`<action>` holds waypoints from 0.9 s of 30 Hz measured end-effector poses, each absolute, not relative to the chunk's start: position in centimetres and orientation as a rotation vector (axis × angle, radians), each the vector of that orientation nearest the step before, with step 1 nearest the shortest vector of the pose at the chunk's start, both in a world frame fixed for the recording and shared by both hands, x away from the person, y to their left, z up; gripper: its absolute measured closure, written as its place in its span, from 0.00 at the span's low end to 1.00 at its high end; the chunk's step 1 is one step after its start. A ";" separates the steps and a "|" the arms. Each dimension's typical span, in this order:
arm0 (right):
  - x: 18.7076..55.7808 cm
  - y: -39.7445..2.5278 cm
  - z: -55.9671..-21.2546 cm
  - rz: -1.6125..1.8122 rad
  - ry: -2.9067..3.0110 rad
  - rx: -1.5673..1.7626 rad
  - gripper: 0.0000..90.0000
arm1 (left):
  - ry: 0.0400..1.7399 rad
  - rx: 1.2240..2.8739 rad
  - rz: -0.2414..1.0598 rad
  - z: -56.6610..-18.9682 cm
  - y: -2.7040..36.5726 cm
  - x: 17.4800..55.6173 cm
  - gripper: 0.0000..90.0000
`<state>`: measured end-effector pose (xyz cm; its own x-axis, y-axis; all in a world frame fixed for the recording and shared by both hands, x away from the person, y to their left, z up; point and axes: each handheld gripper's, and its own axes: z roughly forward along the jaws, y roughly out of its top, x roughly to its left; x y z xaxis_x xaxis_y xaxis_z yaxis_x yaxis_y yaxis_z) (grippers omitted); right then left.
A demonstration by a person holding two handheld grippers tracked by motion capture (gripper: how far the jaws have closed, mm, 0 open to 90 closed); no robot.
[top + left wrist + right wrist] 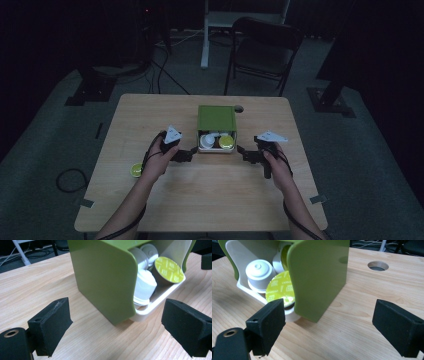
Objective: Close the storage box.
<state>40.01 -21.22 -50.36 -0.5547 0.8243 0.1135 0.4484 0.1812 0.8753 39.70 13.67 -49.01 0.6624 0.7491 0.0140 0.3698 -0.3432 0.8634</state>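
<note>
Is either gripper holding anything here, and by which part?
Nothing is held. The left gripper and the right gripper are both open, flanking the green box.

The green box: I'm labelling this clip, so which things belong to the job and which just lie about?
In the job, likely:
green box
its white drawer, pulled out
capsules inside
left gripper, right gripper, both open

Lying about:
loose green capsule on the table
chair

Left gripper (191, 152) just left of the green box (216, 118), fingers (51, 325) spread wide and empty, right gripper (241, 151) mirrored just right of it, likewise spread, forearms extended forward
</note>
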 end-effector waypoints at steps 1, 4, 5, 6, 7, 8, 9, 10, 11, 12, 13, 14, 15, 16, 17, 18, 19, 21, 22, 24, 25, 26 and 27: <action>39.9 -21.4 -50.4 1.323 2.081 1.198 0.12 | 0.876 1.955 0.521 -49.1 13.7 39.6 0.10; 39.7 -21.8 -50.5 1.318 2.079 1.206 0.12 | 0.886 1.960 0.517 -49.2 13.6 39.3 0.10; 39.6 -21.9 -50.6 1.317 2.076 1.209 0.12 | 0.889 1.965 0.513 -49.3 13.6 39.1 0.10; 39.5 -22.1 -50.6 1.317 2.072 1.217 0.12 | 0.886 1.966 0.512 -49.3 13.6 39.0 0.10; 39.4 -22.2 -50.7 1.316 2.070 1.221 0.12 | 0.885 1.966 0.514 -49.3 13.6 38.9 0.10; 39.3 -22.4 -50.7 1.316 2.068 1.225 0.12 | 0.885 1.965 0.514 -49.3 13.5 38.8 0.10; 39.2 -22.5 -50.8 1.310 2.066 1.230 0.12 | 0.893 1.962 0.515 -49.4 13.5 38.6 0.10; 39.1 -22.8 -50.9 1.304 2.064 1.236 0.12 | 0.902 1.963 0.514 -49.5 13.5 38.5 0.10; 39.1 -22.9 -51.0 1.302 2.063 1.240 0.12 | 0.908 1.968 0.505 -49.6 13.5 38.4 0.10; 39.0 -23.1 -51.1 1.295 2.061 1.247 0.12 | 0.907 1.971 0.502 -49.8 13.5 38.3 0.10; 38.9 -23.3 -51.1 1.291 2.060 1.248 0.12 | 0.910 1.975 0.501 -49.9 13.5 38.2 0.10; 38.8 -23.5 -51.2 1.288 2.056 1.253 0.12 | 0.921 1.981 0.503 -50.0 13.5 38.1 0.10; 38.7 -23.7 -51.3 1.288 2.051 1.262 0.12 | 0.925 1.982 0.504 -50.2 13.5 37.9 0.10; 38.6 -23.9 -51.3 1.283 2.050 1.264 0.12 | 0.931 1.978 0.502 -50.3 13.5 37.9 0.10; 38.5 -24.0 -51.4 1.280 2.049 1.265 0.12 | 0.944 1.981 0.503 -50.4 13.6 37.7 0.10; 38.4 -24.2 -51.5 1.274 2.048 1.270 0.12 | 0.946 1.979 0.508 -50.5 13.6 37.6 0.10; 38.3 -24.3 -51.6 1.270 2.044 1.277 0.12 | 0.951 1.979 0.504 -50.7 13.6 37.5 0.10; 38.0 -24.6 -51.7 1.253 2.042 1.286 0.12 | 0.948 1.984 0.484 -50.9 13.6 37.2 0.10; 37.9 -24.8 -51.8 1.248 2.041 1.289 0.12 | 0.948 1.985 0.484 -51.0 13.7 37.1 0.10; 37.7 -25.1 -52.0 1.244 2.033 1.301 0.12 | 0.959 1.981 0.486 -51.2 13.8 36.9 0.10; 37.5 -25.2 -52.1 1.243 2.028 1.310 0.12 | 0.969 1.977 0.491 -51.3 13.9 36.8 0.10; 37.4 -25.3 -52.2 1.241 2.023 1.319 0.12 | 0.969 1.977 0.493 -51.3 13.9 36.7 0.10; 37.3 -25.4 -52.3 1.240 2.020 1.325 0.12 | 0.977 1.970 0.490 -51.5 14.0 36.5 0.10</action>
